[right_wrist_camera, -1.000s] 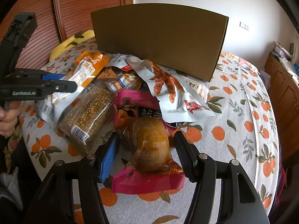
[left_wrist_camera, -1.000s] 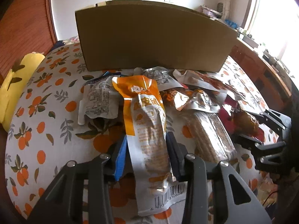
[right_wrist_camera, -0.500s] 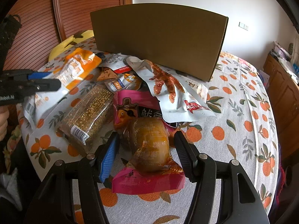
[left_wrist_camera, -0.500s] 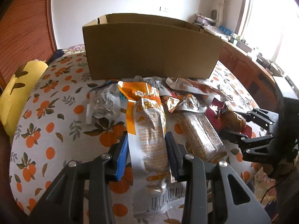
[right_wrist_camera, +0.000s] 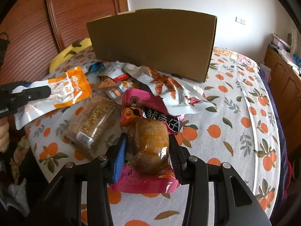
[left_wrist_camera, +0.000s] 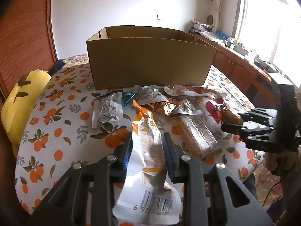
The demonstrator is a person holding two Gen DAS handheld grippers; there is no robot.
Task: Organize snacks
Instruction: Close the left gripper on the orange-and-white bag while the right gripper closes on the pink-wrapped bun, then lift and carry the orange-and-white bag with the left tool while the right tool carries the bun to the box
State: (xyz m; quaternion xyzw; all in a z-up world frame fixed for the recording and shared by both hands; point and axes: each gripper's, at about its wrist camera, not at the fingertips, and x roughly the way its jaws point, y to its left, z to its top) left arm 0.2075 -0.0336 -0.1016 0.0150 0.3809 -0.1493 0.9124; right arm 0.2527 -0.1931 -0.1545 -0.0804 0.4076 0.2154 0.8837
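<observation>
My left gripper [left_wrist_camera: 147,141] is shut on an orange and white snack packet [left_wrist_camera: 150,150] and holds it lifted above the table; it also shows in the right wrist view [right_wrist_camera: 62,92]. My right gripper [right_wrist_camera: 147,143] is shut on a pink packet with a brown snack [right_wrist_camera: 148,143], raised slightly off the tablecloth. An open cardboard box [left_wrist_camera: 150,62] stands at the back of the table [left_wrist_camera: 56,131]. Several more packets lie in front of it: a clear grain bar pack [left_wrist_camera: 197,133], a white chicken-feet packet [right_wrist_camera: 169,90], a silver packet [left_wrist_camera: 107,109].
The table has an orange-print cloth [right_wrist_camera: 235,113]. A yellow cushion [left_wrist_camera: 20,98] lies at the left edge. A wooden cabinet [left_wrist_camera: 240,67] runs along the right under the window. A wooden door [right_wrist_camera: 56,28] is behind.
My left gripper has risen and pulled back with the orange packet, so the box's open top now shows. My right gripper has lifted the pink packet a little.
</observation>
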